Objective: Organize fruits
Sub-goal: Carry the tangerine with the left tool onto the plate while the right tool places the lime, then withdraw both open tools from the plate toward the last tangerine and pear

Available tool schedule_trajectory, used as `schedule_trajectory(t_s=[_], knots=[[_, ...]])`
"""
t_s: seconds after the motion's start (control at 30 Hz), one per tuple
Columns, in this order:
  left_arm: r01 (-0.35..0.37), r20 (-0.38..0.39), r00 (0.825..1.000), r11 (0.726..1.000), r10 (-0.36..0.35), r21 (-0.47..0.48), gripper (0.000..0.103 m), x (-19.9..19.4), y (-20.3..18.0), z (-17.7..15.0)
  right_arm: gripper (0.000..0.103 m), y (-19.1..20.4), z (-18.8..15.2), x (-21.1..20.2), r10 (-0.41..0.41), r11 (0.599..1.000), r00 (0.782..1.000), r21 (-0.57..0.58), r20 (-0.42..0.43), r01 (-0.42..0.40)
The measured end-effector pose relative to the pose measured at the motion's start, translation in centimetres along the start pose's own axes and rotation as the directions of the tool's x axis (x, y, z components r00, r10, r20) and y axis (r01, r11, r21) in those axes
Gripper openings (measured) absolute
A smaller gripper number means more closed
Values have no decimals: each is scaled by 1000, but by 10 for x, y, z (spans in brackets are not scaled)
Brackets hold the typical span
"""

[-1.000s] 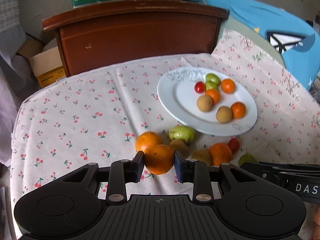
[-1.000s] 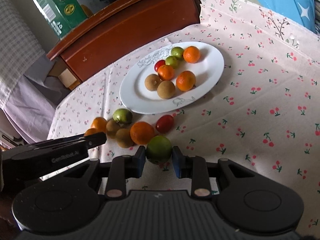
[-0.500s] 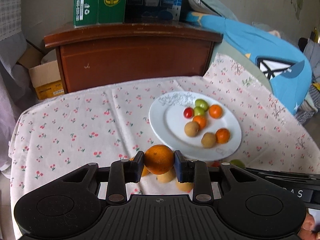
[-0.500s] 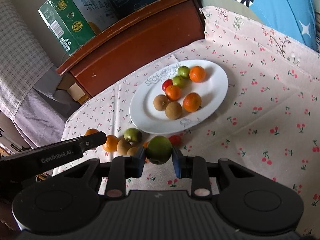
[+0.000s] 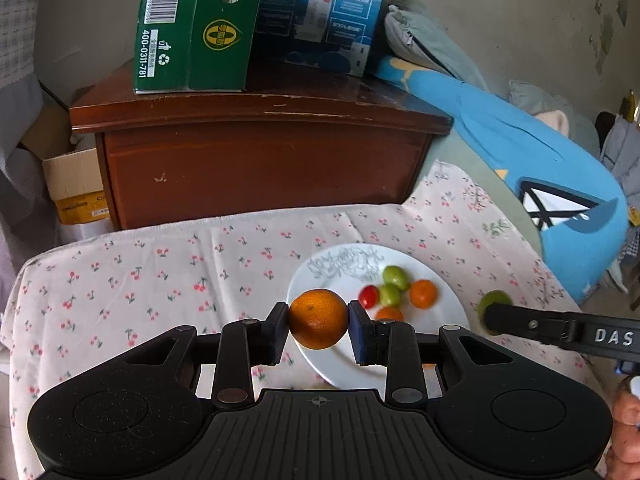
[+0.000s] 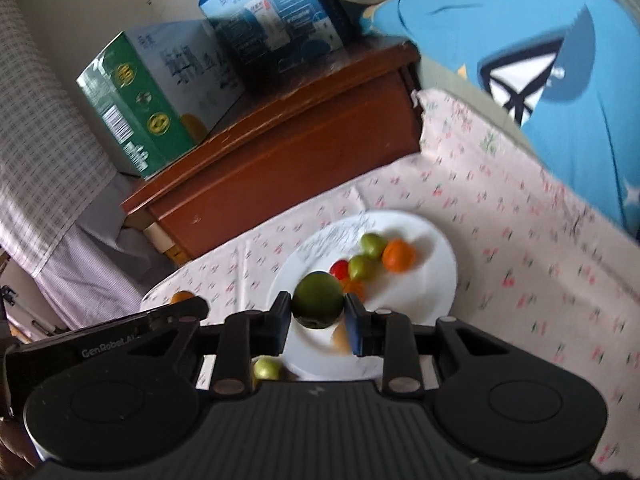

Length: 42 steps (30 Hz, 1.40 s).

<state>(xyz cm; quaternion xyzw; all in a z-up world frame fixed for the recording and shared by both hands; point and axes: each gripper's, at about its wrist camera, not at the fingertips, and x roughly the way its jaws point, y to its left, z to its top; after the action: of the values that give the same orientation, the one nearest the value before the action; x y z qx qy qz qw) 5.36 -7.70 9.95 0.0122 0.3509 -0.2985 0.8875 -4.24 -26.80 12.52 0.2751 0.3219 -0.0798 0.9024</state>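
Left wrist view: the orange [image 5: 318, 318] is shown clamped between the pads of the left gripper [image 5: 318, 322], lifted since a second ago from the cloth-level fruit cluster to a position before the white plate [image 5: 452, 308] — transfer is judged under way. Right wrist view: a green fruit [image 6: 318, 300] is likewise clamped in the right gripper [image 6: 318, 314], raised over the plate's near rim.

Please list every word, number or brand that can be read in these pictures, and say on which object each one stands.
"400-0311-781": side of the green carton, beside a barcode and a recycling sign.
"DAS": arm of the right gripper, cut off by the picture edge.
"GenRobot.AI": arm of the left gripper, last letters partly hidden.
Blue carton: Chinese headline and small print, too blurred to quote.
Plate: grey drawing only, no text.
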Motion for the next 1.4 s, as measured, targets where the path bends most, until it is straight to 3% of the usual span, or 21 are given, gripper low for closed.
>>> schedule_trajectory(t_s=[0.17,0.77,1.0,1.07,1.13,1.4], knots=[[9,-37,999,999,-11,-51,29,25,2,6,29,-19,13,17,-19,998,1000,62,-15,20],[51,-106,993,998,-48,23,29,76,-15,9,29,-43,12,63,-68,982,993,167,-97,83],[76,-82,994,997,-74,26,32,73,-20,13,32,-41,14,71,-57,981,994,181,-90,73],[78,-64,995,997,-76,28,44,69,-21,16,32,-40,16,69,-46,980,996,188,-77,60],[64,-38,997,997,-62,34,48,63,-22,19,32,-38,19,66,-41,981,997,185,-62,52],[31,0,1000,1000,-31,2,58,38,-12,32,35,-24,24,56,-28,994,999,105,-32,31]])
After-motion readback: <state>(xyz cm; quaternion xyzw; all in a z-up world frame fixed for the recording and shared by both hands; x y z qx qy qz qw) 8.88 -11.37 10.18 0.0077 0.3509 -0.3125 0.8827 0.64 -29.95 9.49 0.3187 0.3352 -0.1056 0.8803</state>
